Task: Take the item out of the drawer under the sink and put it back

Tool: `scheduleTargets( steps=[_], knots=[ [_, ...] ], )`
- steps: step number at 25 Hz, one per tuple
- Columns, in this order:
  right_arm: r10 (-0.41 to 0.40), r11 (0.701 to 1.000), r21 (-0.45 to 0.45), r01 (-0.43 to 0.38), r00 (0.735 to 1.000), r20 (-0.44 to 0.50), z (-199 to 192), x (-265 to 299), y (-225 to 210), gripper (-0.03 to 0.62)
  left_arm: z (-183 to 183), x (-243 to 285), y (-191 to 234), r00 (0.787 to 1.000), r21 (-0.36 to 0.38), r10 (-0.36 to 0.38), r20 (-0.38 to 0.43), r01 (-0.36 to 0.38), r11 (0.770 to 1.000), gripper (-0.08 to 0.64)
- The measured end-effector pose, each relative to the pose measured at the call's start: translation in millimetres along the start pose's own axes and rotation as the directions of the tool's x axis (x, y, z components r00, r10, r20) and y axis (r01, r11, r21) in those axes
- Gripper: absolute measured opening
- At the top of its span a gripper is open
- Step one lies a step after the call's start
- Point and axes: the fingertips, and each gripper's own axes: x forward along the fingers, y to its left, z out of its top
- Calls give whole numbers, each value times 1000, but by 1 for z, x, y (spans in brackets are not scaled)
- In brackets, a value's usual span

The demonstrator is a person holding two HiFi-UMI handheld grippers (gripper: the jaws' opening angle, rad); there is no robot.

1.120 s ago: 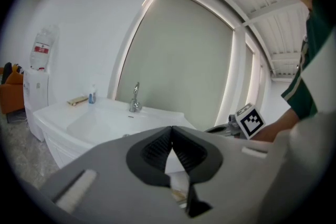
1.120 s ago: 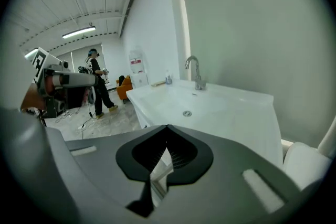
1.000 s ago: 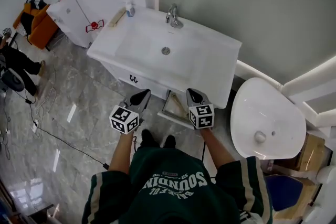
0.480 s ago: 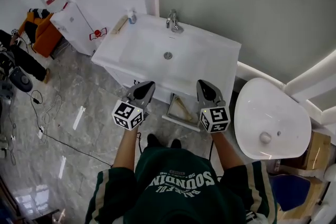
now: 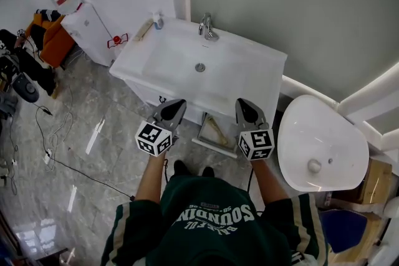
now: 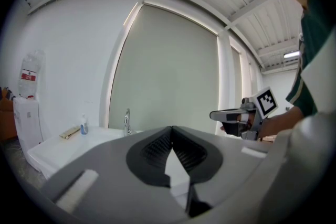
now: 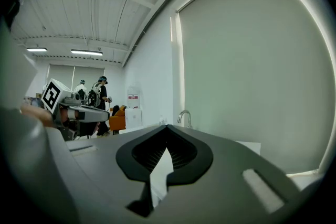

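scene, seen from the head view, person facing a white sink (image 5: 249,75) at 12 o'clock;
- left tool (image 5: 175,107): held in front of the sink's front edge, at 11 o'clock of the person; jaws closed tip to tip, nothing between them; marker cube at its rear
- right tool (image 5: 245,106): held level with the left one, at 1 o'clock of the person, well apart from it; jaws closed, empty
- drawer (image 5: 202,136): under the sink, pulled open; seen in the gap between the two tools, at 12 o'clock of the person's shoes
- item (image 5: 218,127): pale, long, lying slantwise inside the open drawer; neither tool touches it; its kind cannot be told
- faucet (image 5: 206,26): chrome, upright, at the sink's 12 o'clock rim
- small bottle (image 5: 156,20): on the sink's rear corner, at 10 o'clock of the drain, just beside a pale flat stick
- water dispenser (image 5: 87,25): white, with a bottle on top, at 9 o'clock of the sink
- orange chair (image 5: 48,39): at 9 o'clock of the dispenser, clothes piled on it
- white oval fixture (image 5: 318,137): at 4 o'clock of the sink, a small knob near its lower end
- floor (image 5: 106,146): grey marbled tile, glossy; a black cable (image 5: 75,166) trails over it at 8 o'clock of the sink
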Motion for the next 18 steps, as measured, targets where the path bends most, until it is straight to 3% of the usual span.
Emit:
scheduleTargets(
  steps=[18],
  knots=[
    [-16, 1000, 5, 16, 1000, -11, -6, -10, 2, 2, -9, -1, -6, 1000, -20, -15, -8, 15, 1000, 51]
  ],
)
